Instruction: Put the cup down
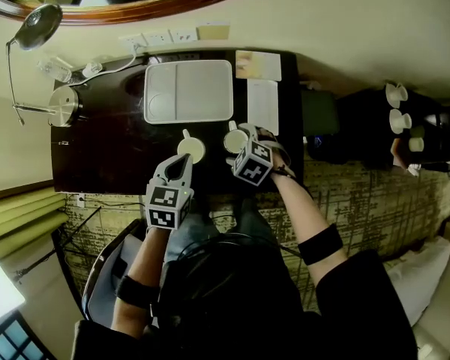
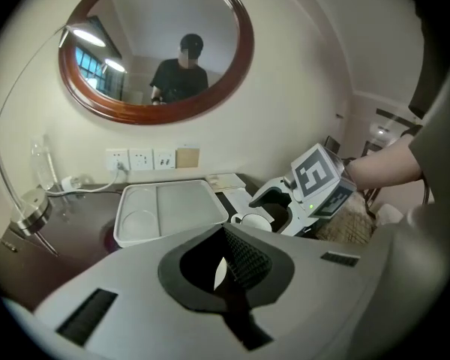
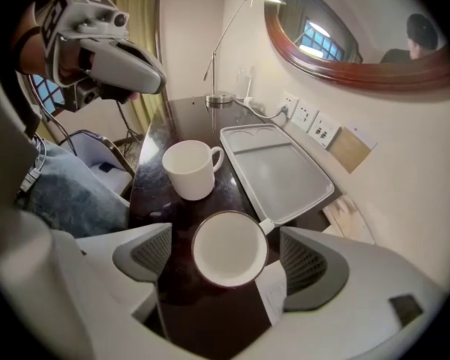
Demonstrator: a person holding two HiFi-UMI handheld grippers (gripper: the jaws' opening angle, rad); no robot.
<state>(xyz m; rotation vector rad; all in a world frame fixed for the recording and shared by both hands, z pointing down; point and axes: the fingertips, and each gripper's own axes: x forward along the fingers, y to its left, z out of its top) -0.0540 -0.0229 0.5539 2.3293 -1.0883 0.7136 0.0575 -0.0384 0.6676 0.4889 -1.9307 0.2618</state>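
Observation:
A white cup (image 3: 229, 247) stands upright on the dark table (image 3: 181, 291), between the wide jaws of my right gripper (image 3: 225, 262); its pads (image 3: 306, 265) stay clear of the cup on both sides. The head view shows this cup (image 1: 231, 139) right under the right gripper (image 1: 244, 145). A second white cup (image 3: 189, 169) with a handle stands just beyond it, nearer the left gripper (image 1: 183, 161). In its own view the left gripper (image 2: 229, 265) is shut, hovering above the table near that second cup (image 1: 193, 150).
A white two-part tray (image 1: 187, 90) lies at the back of the table. White papers (image 1: 262, 103) lie beside it to the right. A desk lamp (image 1: 60, 105) stands at the back left, with wall sockets (image 1: 161, 37) and a round mirror (image 2: 157, 47) behind.

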